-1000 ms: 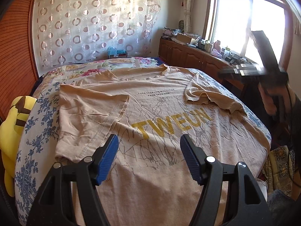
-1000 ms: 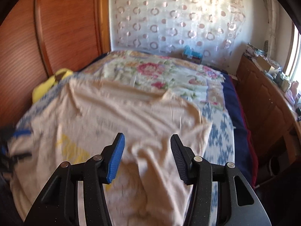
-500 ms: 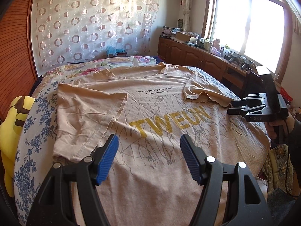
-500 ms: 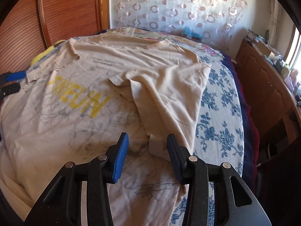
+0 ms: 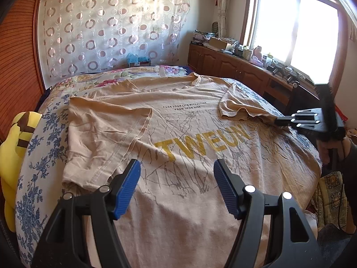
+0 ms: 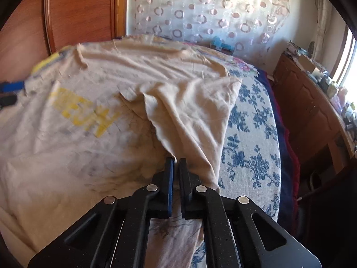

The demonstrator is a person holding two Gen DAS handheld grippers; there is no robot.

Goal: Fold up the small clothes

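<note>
T-shirt (image 5: 189, 147) spread on bed (image 5: 38, 178), plush toy (image 5: 13, 147) left, cabinets (image 5: 234, 69) right

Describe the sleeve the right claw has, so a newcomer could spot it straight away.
Start at the bed with the blue-flowered cover; a tan T-shirt printed TWEUN lies across it. The sleeve is on the window side, bunched and folded inward, with the right claw shut on its hem. The other sleeve lies flat.

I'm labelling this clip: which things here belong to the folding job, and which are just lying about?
Job: beige T-shirt; its sleeve, pinched by right gripper; left gripper, open.
Lying about: yellow plush toy, floral bedspread, cabinet clutter.
</note>
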